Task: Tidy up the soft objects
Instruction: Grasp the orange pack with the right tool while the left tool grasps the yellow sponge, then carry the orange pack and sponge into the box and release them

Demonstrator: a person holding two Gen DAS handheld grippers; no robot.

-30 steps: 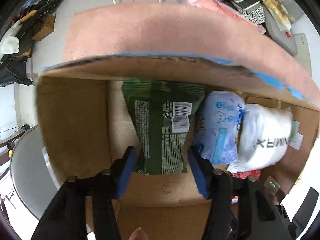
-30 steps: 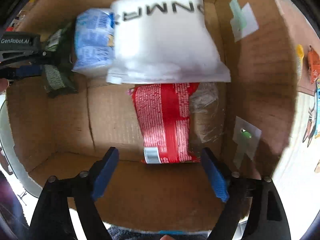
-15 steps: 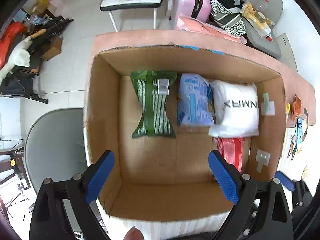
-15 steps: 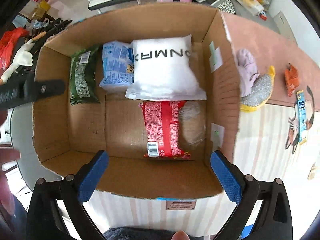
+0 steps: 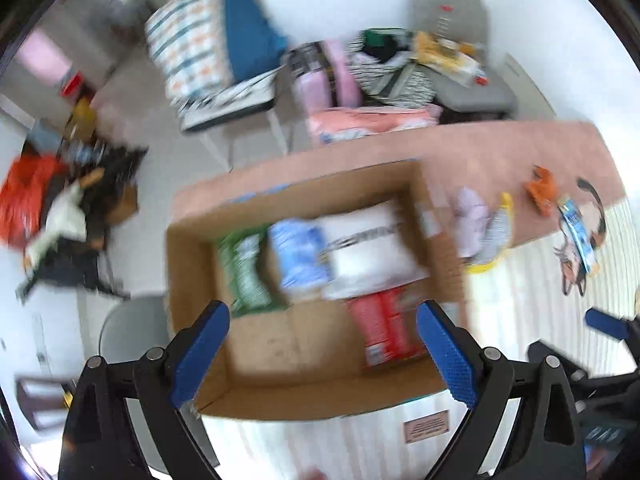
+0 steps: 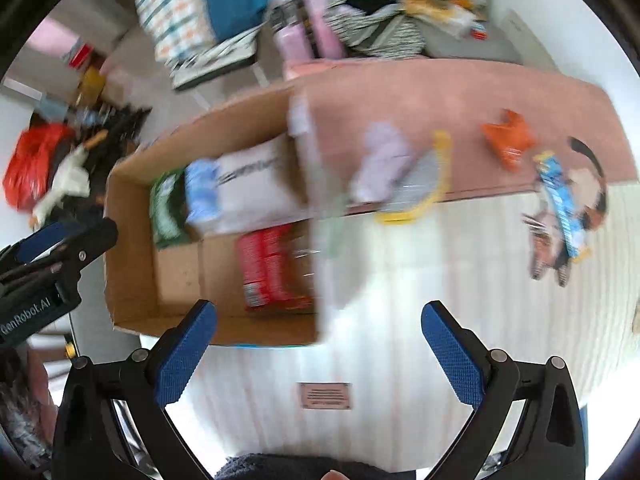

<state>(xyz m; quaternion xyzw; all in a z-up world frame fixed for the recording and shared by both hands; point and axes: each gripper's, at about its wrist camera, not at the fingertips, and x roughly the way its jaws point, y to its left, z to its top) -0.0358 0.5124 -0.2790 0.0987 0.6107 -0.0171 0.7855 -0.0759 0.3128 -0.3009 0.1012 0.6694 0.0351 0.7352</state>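
Note:
A cardboard box [image 5: 192, 264] stands on the table and holds a green pack [image 5: 246, 276], a blue pack [image 5: 298, 256], a white pillow pack [image 5: 368, 252] and a red pack [image 5: 384, 328]. It also shows in the right wrist view [image 6: 128, 264]. My left gripper [image 5: 322, 356] is open and empty, high above the box's near side. My right gripper [image 6: 318, 354] is open and empty, above the striped cloth right of the box. A lilac soft item [image 6: 380, 160] and a grey-yellow one [image 6: 420, 184] lie on the table. Both views are blurred.
An orange packet [image 6: 508, 140] and a blue packet [image 6: 560, 200] lie on the table's right part, near a cat print. A small label [image 6: 325, 396] sits on the striped cloth. Chairs with clothes and bags stand behind the table. A grey chair [image 5: 132, 332] is left of the box.
Both grippers have risen out of and away from the box, open and empty. The right one has shifted right over the cloth. The packs in the box lie where they were.

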